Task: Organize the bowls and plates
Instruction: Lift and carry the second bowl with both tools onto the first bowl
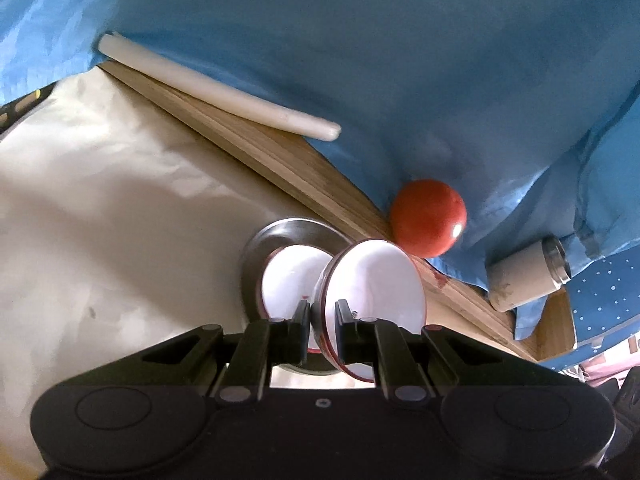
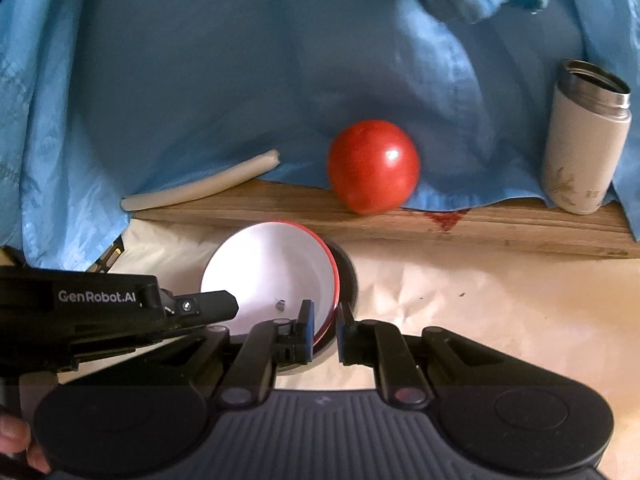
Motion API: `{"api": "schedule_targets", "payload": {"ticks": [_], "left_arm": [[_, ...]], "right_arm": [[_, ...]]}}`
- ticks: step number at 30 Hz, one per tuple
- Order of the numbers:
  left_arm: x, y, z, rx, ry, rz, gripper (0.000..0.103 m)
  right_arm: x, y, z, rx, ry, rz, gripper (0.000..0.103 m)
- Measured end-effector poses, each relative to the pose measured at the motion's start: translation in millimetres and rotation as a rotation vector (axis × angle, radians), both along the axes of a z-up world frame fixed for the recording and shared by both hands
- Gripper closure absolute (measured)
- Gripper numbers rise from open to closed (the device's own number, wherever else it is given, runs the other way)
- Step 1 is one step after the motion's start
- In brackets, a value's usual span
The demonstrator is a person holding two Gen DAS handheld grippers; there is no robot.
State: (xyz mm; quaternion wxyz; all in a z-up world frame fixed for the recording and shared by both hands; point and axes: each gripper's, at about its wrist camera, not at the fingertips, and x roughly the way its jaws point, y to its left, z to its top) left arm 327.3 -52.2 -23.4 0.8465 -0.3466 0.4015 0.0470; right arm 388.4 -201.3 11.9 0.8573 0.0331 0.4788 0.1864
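- The left gripper [image 1: 323,322] has its 2 jaws closed on the rim of a white bowl with a red edge [image 1: 374,286], which it holds tilted on edge.
- Just behind, a 2nd white bowl [image 1: 286,280] sits inside a steel plate [image 1: 276,236] on the cream paper [image 1: 100,200].
- In the right wrist view the right gripper [image 2: 325,334] has its jaws parted, straddling the near rim of the tilted red-edged bowl [image 2: 268,276]; whether the pads touch it I cannot tell.
- The left gripper's finger [image 2: 212,306] reaches in over that bowl's left rim.
- A tomato [image 2: 374,166], a white tube [image 2: 208,186] and an open flask [image 2: 586,136] stand on the wooden board [image 2: 480,228] beyond, against blue cloth [image 2: 240,60].
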Motion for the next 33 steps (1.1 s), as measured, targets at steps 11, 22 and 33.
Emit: {"api": "schedule_targets", "payload": {"ticks": [11, 22, 33], "left_arm": [[6, 13, 1, 0.000, 0.019, -0.019, 0.091], [22, 13, -1, 0.023, 0.040, -0.042, 0.091], [32, 12, -10, 0.079, 0.101, -0.069, 0.091]], "right_arm": [[-1, 12, -1, -0.009, 0.016, -0.018, 0.090], [8, 14, -7, -0.011, 0.036, -0.035, 0.090], [16, 19, -17, -0.012, 0.076, -0.029, 0.090]]}}
